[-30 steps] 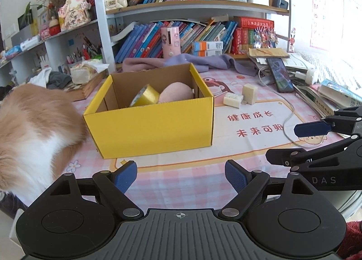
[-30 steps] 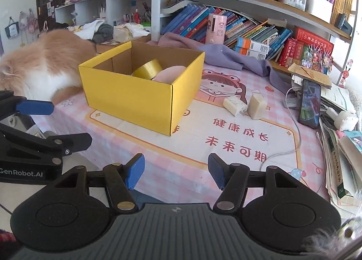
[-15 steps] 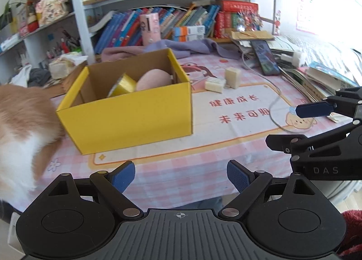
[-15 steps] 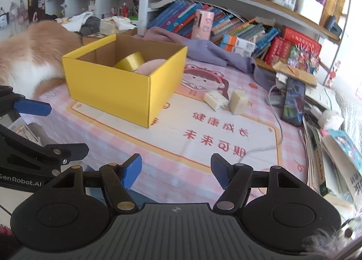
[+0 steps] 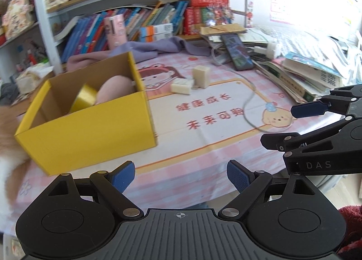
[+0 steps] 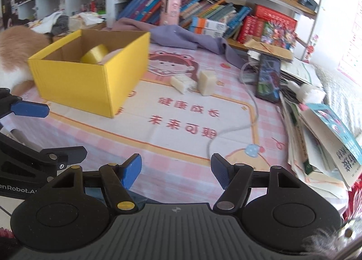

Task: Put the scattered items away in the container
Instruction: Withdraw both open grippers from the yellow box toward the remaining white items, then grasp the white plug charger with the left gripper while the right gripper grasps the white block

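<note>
- Markings: "DAS" on the right claw [image 5: 296,124] body; "enRobot.A", cut off, on the left claw [image 6: 45,128].
- Left claw: jaws wide apart, empty, tilted down at the desk [image 5: 203,146].
- Right claw: jaws apart, empty.
- Two blocks [image 6: 194,82] lie on the desk beside the box [image 6: 90,85].
- Box holds a tape roll [image 5: 84,99], partly hidden.

Matt yellow cardboard box [image 5: 90,128] holds a glossy gold tape roll [image 5: 84,99]; the pink tablecloth [image 6: 181,142] looks smooth.

The table [image 6: 176,165], under a pink checked cloth, bears a yellow box [image 6: 90,79], two pale blocks [image 6: 206,82] and a phone [image 6: 268,80].
</note>
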Tool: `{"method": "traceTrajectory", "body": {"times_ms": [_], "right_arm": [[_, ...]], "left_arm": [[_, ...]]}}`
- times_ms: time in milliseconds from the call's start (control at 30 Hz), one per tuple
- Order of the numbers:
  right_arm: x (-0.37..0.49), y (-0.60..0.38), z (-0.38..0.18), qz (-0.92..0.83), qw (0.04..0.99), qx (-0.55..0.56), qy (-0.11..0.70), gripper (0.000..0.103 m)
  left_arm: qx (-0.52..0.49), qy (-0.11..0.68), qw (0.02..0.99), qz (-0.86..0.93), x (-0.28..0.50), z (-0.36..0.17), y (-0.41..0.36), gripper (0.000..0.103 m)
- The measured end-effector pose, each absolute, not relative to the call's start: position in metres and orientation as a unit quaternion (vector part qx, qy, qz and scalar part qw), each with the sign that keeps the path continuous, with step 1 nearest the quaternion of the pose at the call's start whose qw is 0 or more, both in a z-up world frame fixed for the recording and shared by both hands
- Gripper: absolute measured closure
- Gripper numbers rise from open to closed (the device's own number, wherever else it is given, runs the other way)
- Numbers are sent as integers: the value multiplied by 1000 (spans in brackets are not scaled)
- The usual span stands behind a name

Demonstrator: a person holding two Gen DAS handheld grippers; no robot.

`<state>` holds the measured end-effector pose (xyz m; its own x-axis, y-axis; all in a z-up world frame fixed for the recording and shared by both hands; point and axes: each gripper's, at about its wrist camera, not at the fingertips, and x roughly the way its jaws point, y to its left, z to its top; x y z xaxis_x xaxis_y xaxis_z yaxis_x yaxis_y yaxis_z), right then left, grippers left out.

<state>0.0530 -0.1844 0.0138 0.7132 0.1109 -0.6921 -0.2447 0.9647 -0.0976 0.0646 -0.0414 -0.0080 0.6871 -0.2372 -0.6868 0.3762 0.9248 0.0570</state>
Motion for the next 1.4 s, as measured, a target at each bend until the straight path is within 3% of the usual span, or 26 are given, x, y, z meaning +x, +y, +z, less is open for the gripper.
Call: {"method": "traceTrajectory", "body": {"times_ms": [600,1400], "right_arm": [[132,-232,9,83,916,-92,382,43],[312,-246,-12,228,886,-81,395,49]], "left_arm": [[118,348,906,-212,133,-15,-103,12],[127,389,907,-94,254,-32,-152,13]]}}
